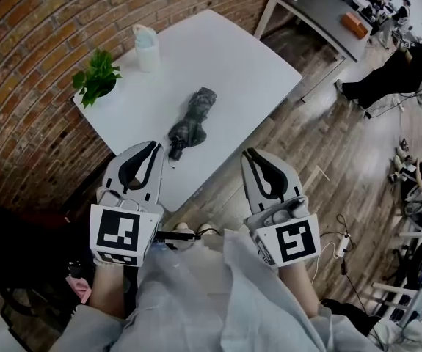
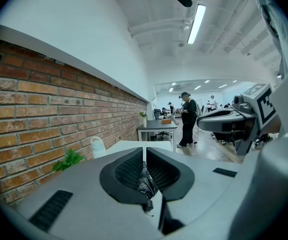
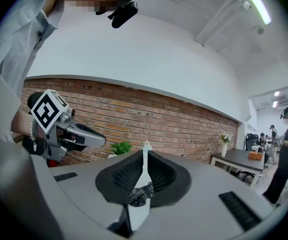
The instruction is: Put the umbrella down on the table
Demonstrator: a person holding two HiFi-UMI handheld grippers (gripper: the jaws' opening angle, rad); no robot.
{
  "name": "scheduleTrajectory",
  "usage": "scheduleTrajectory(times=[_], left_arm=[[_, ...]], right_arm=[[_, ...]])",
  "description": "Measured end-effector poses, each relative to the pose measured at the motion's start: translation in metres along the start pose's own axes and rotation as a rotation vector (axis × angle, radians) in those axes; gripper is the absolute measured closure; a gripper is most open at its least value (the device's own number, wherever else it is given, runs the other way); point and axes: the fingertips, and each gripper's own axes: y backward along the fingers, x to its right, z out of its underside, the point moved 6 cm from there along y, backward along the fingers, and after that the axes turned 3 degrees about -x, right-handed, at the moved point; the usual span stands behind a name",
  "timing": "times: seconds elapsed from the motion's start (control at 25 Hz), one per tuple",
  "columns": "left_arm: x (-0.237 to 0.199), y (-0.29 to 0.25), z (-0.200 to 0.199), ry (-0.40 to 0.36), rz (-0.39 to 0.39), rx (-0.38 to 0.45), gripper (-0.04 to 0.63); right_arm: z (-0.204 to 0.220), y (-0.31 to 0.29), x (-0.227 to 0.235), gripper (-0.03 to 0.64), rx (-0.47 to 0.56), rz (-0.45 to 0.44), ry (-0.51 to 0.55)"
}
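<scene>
A folded dark umbrella [image 1: 191, 123] lies on the white table [image 1: 233, 57], near its front edge, with nothing touching it. My left gripper [image 1: 154, 147] is held short of the table edge, just left of the umbrella's near end, jaws shut and empty. My right gripper [image 1: 249, 152] hangs over the wooden floor to the right of the table, also shut and empty. In the left gripper view the umbrella [image 2: 145, 181] shows through the gap behind the closed tips of the left gripper [image 2: 144, 149]. In the right gripper view the umbrella [image 3: 139, 195] shows behind the right gripper [image 3: 146, 145].
A potted green plant [image 1: 97, 78] and a pale translucent jug [image 1: 146, 48] stand at the table's far side by the brick wall. A dark table [image 1: 321, 9] with an orange box [image 1: 355, 24] stands beyond. A person in black [image 1: 394, 72] is at the right.
</scene>
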Motion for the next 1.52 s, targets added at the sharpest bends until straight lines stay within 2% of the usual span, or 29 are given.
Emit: scheduleTrajectory(times=[1.52], left_arm=[[-0.004,-0.018,-0.001,-0.002,0.022,0.013,0.563]], right_arm=[[0.006,-0.010,0.003,0.560,-0.024,0.004,0.002]])
